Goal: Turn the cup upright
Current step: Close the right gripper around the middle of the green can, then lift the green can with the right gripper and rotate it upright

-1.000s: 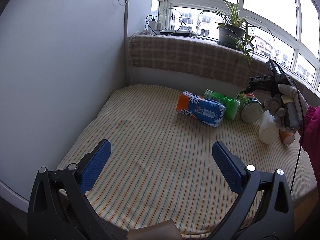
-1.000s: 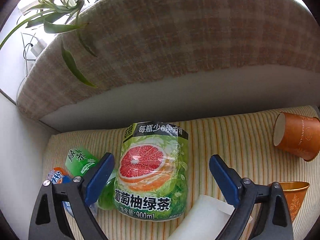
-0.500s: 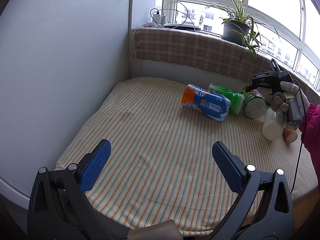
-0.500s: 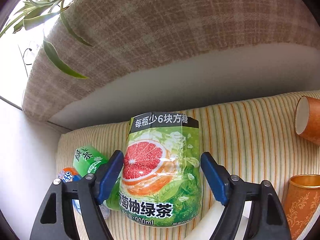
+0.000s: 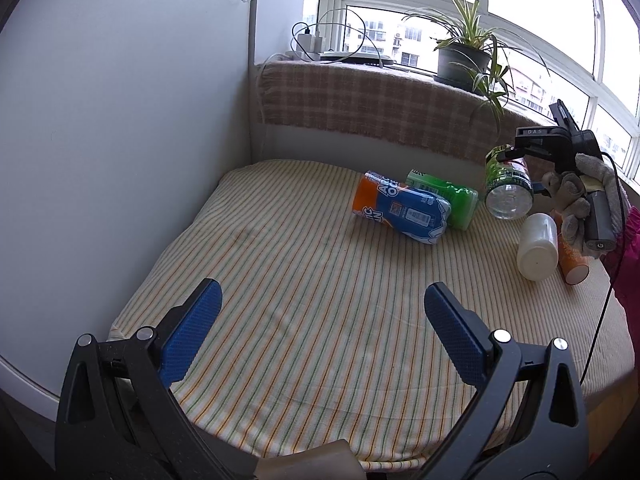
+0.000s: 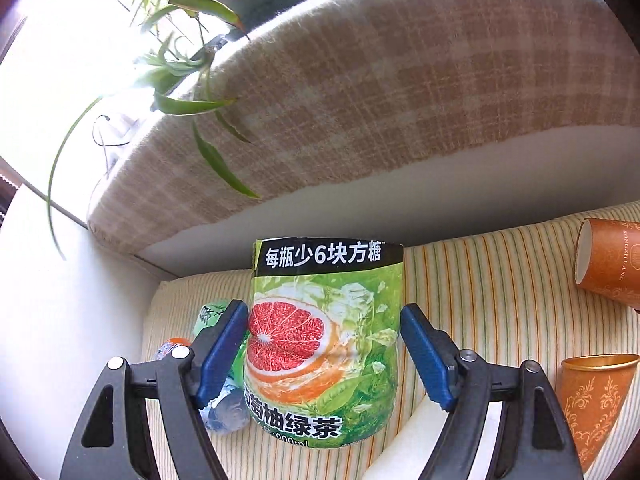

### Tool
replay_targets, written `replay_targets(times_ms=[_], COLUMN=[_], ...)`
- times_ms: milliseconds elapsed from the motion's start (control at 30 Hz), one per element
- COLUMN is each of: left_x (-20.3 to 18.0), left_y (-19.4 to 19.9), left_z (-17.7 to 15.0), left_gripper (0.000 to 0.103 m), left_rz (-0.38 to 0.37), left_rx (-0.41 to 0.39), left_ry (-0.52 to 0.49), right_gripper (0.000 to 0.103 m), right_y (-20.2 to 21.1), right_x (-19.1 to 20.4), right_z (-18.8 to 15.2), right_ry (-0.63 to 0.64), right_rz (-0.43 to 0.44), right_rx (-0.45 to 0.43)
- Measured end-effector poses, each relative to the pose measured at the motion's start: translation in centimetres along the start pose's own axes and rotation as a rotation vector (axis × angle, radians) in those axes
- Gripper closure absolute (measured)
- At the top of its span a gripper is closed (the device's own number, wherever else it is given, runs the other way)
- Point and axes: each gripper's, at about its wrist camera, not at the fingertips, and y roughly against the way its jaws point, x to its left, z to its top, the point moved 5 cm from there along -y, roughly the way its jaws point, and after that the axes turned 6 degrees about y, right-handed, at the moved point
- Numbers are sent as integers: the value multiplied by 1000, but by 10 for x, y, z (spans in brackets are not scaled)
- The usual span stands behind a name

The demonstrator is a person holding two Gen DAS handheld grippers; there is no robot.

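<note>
My right gripper [image 6: 323,354] is shut on a green grapefruit-tea bottle [image 6: 324,340] and holds it off the striped cloth [image 6: 480,280]; in the left wrist view the bottle [image 5: 509,188] hangs tilted, base toward the camera, under the right gripper [image 5: 520,152]. An orange paper cup [image 6: 612,266] lies on its side at the right. A second orange cup [image 6: 596,404] stands upright at the lower right. My left gripper [image 5: 320,330] is open and empty over the near part of the cloth.
A blue-and-orange bottle [image 5: 400,210] and a green bottle [image 5: 444,198] lie on the cloth. A white bottle [image 5: 538,246] lies by the gloved hand. A plaid-covered ledge [image 5: 360,100] with a potted plant [image 5: 464,56] runs behind. A white wall [image 5: 120,140] stands at the left.
My right gripper closed on the grapefruit-tea bottle and lifted it off the cloth. My left gripper stayed open and the view drew back slightly.
</note>
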Motion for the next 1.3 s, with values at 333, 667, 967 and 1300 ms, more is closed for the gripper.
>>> replay_targets(times_ms=[333,667,967,1300], left_x=[-20,-54,-61,-72], left_y=[1,-15,-21,-22], left_z=[4,-11,-22,-21], left_gripper=[0,0,0,0], left_rz=[-74,-256,-355,-391], left_rx=[-2,152,287,324], left_ry=[-3,7,93,93], right_gripper=[23,23,23,20], right_y=[72,79,53,33], right_x=[33,32,16,21], right_z=[-57,-144,-184,-192], right_ry=[94,86,21,28], right_rz=[138,189,182,137], right_rx=[-28,75,146,144])
